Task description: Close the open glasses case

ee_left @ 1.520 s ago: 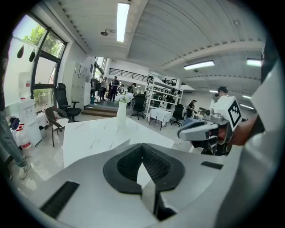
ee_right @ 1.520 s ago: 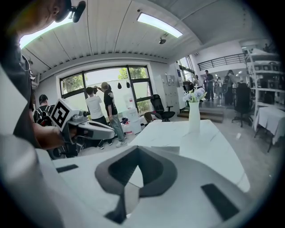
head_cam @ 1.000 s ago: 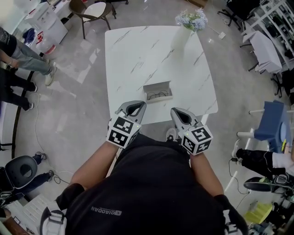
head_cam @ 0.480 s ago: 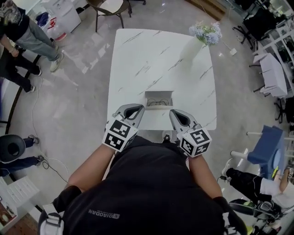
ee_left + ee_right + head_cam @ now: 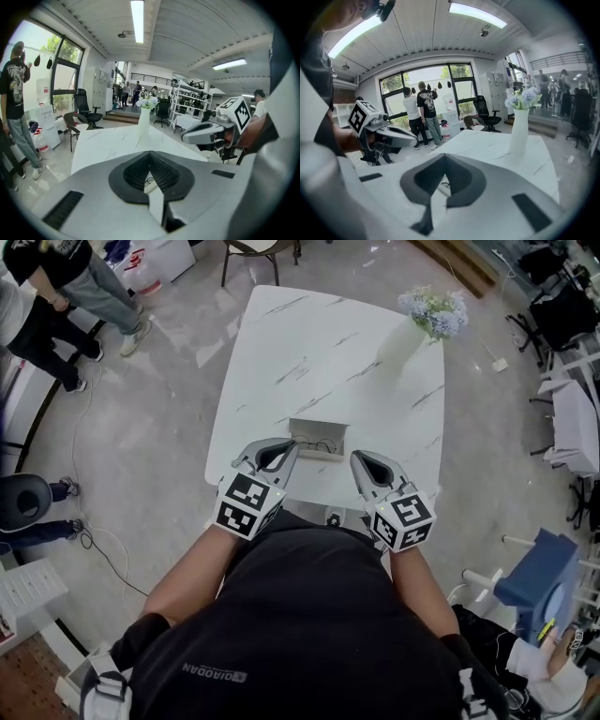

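- The room is a large open hall with a glossy grey floor [image 5: 141, 427], tall windows, ceiling strip lights, and shelving and office chairs around the edges.
- A white marble-patterned table [image 5: 309, 352] stands in front of the person. Its top is mostly bare.
- Two people [image 5: 42, 296] stand on the floor off the table's far left corner.
- A white vase of pale flowers [image 5: 422, 322] stands upright at the table's far right corner.
- The left gripper [image 5: 284, 450] is held at the table's near edge. Its fingers meet at the tips with nothing clamped between them [image 5: 150, 154].
- The right gripper [image 5: 359, 459] is level with it, well apart to the right. Its fingers are likewise closed tip to tip and empty [image 5: 445, 158].
- The glasses case [image 5: 323, 454] lies open near the table's near edge, just ahead of the two grippers and between them. Whether the left fingertips touch its near left corner cannot be told.
- A pair of glasses [image 5: 314, 439] lies inside the case.
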### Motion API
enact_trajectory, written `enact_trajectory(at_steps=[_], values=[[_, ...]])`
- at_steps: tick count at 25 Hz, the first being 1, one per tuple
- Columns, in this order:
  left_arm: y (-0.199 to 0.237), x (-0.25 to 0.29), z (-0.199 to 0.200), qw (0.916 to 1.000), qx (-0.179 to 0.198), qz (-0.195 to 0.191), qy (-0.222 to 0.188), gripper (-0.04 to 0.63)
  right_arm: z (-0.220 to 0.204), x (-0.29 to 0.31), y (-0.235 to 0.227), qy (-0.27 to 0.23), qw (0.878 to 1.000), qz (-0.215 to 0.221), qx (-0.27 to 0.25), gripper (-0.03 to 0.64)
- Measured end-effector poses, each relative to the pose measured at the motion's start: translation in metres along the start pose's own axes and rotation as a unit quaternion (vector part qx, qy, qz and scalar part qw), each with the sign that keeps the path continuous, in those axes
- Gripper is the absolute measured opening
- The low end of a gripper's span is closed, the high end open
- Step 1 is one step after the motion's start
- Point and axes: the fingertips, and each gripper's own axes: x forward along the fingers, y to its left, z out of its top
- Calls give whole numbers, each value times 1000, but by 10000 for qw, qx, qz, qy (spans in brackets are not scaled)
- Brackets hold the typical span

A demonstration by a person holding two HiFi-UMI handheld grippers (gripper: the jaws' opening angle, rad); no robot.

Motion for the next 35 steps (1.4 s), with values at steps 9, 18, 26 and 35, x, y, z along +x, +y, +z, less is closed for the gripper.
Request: enact_trajectory(at_steps=[9, 18, 26, 35], values=[[-13, 14, 6, 9994, 191, 276, 48, 5, 2, -4, -21, -228, 9994, 91, -252, 2], [-7, 13, 15, 9988, 394, 280, 19, 12, 11, -1, -23, -395, 9991, -22, -121, 2], [-3, 8, 14, 9985, 510, 182, -21, 25, 13, -3, -18, -426, 9987, -206, -165, 24], [0, 1, 10, 9984, 544, 149, -71, 52, 12, -6, -6, -460, 9986, -206, -136, 48]])
